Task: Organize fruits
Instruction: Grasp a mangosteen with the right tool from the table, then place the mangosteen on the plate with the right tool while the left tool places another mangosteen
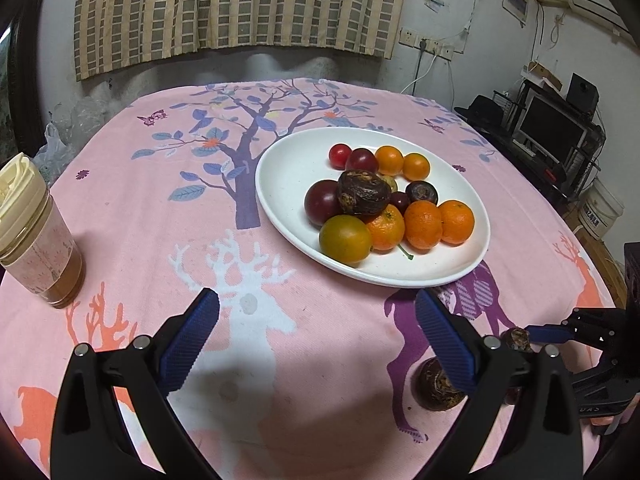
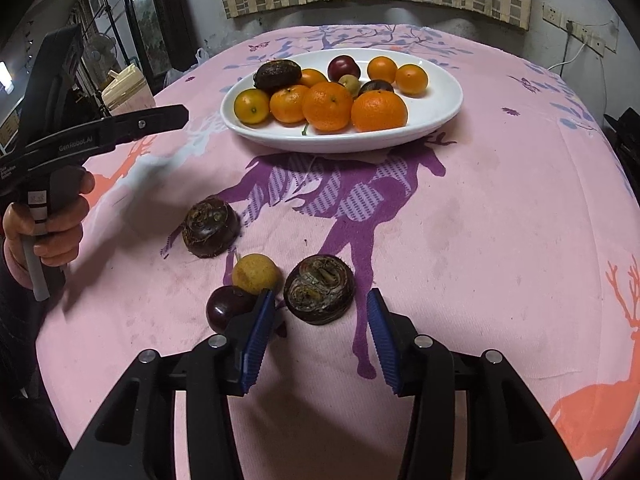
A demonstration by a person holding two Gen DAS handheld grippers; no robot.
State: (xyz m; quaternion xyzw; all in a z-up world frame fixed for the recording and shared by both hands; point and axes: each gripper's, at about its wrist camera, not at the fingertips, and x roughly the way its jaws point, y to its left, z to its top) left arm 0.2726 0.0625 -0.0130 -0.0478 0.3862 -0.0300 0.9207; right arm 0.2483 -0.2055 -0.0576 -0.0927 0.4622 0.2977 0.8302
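A white oval plate (image 1: 288, 160) (image 2: 436, 112) holds oranges, small tomatoes, plums and a dark water chestnut. On the pink cloth lie two more water chestnuts (image 2: 320, 289) (image 2: 210, 227), a yellow fruit (image 2: 255, 273) and a dark plum (image 2: 228, 307). My right gripper (image 2: 320, 312) is open, its blue fingers on either side of the nearest chestnut, apart from it. My left gripper (image 1: 316, 312) is open and empty above the cloth, short of the plate; it also shows in the right wrist view (image 2: 176, 114). The right gripper (image 1: 536, 334) shows at the left wrist view's right edge.
A lidded jar (image 1: 36, 240) of brown liquid stands at the table's left edge. A wall with a curtain lies behind the table. Shelves with a monitor (image 1: 552, 128) stand to the right.
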